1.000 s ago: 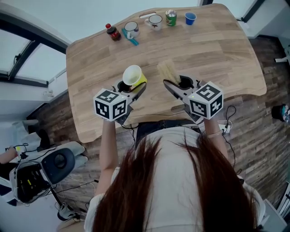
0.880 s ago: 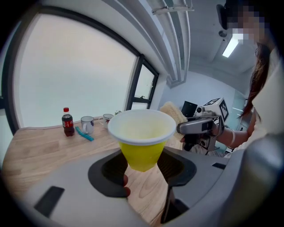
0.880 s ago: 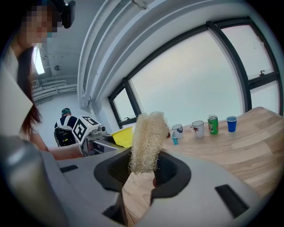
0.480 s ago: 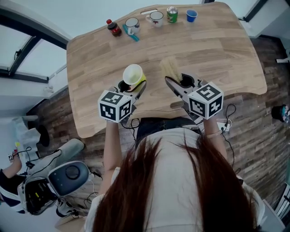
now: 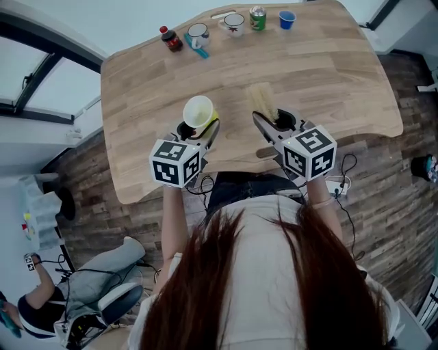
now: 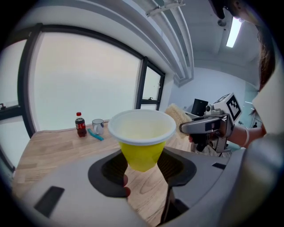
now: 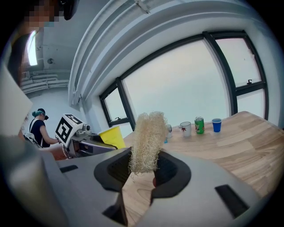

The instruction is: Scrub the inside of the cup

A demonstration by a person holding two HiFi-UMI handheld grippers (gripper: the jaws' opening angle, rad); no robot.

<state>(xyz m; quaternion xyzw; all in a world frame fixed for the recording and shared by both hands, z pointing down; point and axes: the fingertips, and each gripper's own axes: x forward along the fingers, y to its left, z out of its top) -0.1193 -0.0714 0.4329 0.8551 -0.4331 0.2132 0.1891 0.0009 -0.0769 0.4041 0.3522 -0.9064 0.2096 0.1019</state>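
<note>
A yellow cup [image 5: 198, 111] with a white inside is held above the wooden table [image 5: 137, 89], mouth tilted up and away, with my left gripper [image 5: 205, 128] shut on its lower body. In the left gripper view the cup [image 6: 142, 137] stands between the jaws of that gripper [image 6: 142, 167]. My right gripper [image 5: 265, 124] is shut on a pale fibrous loofah scrubber [image 5: 260, 101], which sticks up out of this gripper [image 7: 144, 172] as a tall tuft [image 7: 146, 139]. Cup and scrubber are apart, side by side, with a gap between them.
Along the table's far edge stand a cola bottle [image 5: 170, 38], a mug [image 5: 198, 34] with a blue brush [image 5: 200, 51] beside it, a second mug [image 5: 234, 23], a green can [image 5: 258, 18] and a blue cup [image 5: 287, 20]. A person sits at the lower left [image 5: 41, 301].
Both grippers keep their holds and have hardly shifted. At the lower left, the person and the chair have moved down and out toward the picture's corner.
</note>
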